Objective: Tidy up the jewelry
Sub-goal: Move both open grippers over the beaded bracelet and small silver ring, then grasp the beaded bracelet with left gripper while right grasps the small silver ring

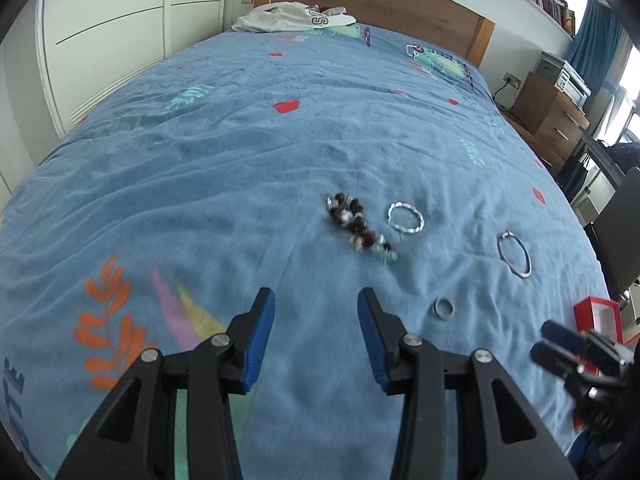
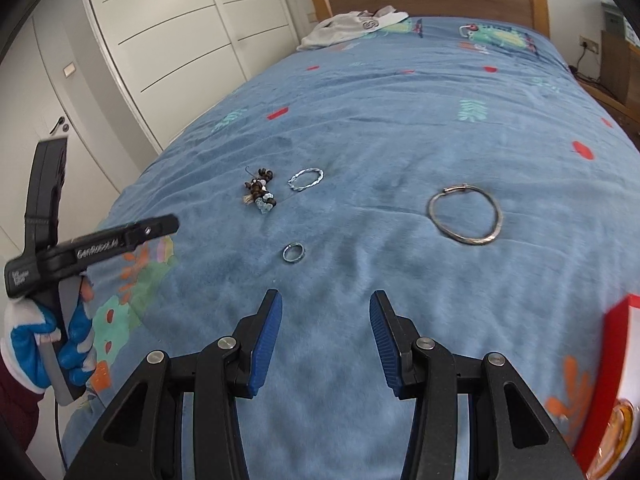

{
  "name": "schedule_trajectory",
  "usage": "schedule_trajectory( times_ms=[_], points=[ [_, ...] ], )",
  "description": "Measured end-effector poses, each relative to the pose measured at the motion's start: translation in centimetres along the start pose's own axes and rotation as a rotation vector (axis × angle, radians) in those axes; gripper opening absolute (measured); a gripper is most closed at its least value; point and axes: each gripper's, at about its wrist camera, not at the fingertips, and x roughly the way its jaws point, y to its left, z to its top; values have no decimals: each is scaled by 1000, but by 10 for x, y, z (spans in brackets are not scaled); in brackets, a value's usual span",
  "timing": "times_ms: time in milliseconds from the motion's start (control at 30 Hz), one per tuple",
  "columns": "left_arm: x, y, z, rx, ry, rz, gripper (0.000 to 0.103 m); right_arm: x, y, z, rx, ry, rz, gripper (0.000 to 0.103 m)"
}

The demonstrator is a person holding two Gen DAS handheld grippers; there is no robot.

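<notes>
Both claws, left gripper (image 1: 316, 300) and right gripper (image 2: 326, 304), are spread wide and hold nothing above the blue bedspread (image 2: 400, 128). Just ahead lies a small ring (image 2: 293, 252); a red box (image 2: 624, 360) sits at the right edge. Farther: large bangle (image 2: 466, 216), bead bracelet (image 2: 260, 192), twisted bracelet (image 2: 306, 179) beside it. White clothing (image 2: 352, 26) lies near the headboard.

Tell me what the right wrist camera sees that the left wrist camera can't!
Only the right wrist view shows the gloved left hand gripping its handle, and a door handle. Only the left wrist view shows a printer on a wooden cabinet. Both show the beaded bracelet, twisted bangle, big bangle, small ring, red box and blue bedspread. Both grippers' jaws are open and empty.
</notes>
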Motion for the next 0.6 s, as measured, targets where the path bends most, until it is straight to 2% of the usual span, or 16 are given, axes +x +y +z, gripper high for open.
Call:
schedule_trajectory(
  times_ms=[267, 433, 600],
  points=[
    [59, -13, 36, -1, 47, -79, 41, 52, 3, 19, -55, 39, 57, 45],
    [93, -15, 40, 0, 81, -85, 41, 75, 5, 25, -78, 49, 94, 45],
    [105, -12, 41, -4, 67, -99, 41, 91, 12, 26, -112, 58, 117, 45]
  ],
)
